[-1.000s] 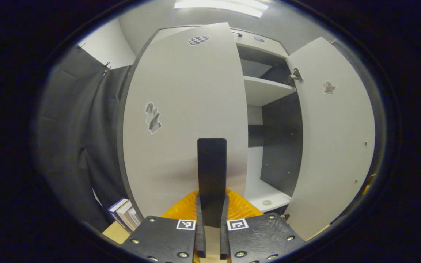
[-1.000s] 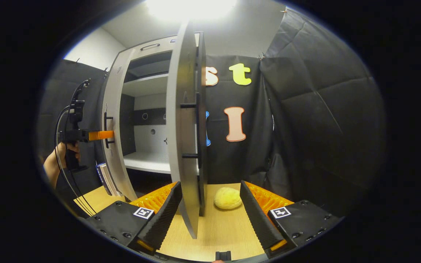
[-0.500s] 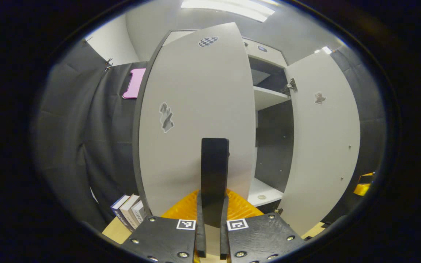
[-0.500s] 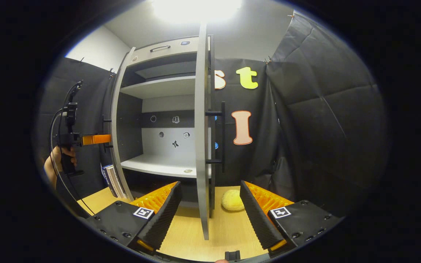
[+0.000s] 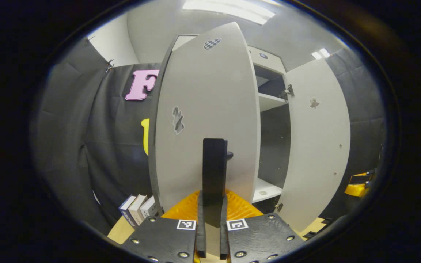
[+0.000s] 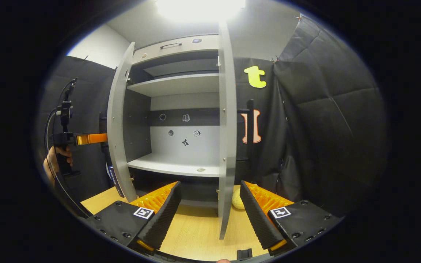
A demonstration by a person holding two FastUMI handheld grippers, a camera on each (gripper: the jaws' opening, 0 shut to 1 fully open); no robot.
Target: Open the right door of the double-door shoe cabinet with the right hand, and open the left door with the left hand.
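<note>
Three books point(image 5: 137, 210) are stood upright on the wooden tabletop point(image 6: 199, 233) against the black cloth wall point(image 6: 327, 138). A yellow rounded object point(image 6: 237, 202) is seen lying on the tabletop, partly hidden.

Recording booth, black cloth walls point(image 6: 327, 120), white shoe cabinet point(image 6: 181, 91) on wooden tabletop point(image 6: 196, 233), ceiling light point(image 5: 228, 7)

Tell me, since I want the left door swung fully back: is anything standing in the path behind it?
Possibly. A few books stand upright on the table just outside the left door, near its bottom hinge-side corner. The left gripper is shut on the door handle. Whether the door would reach the books is unclear.
</note>
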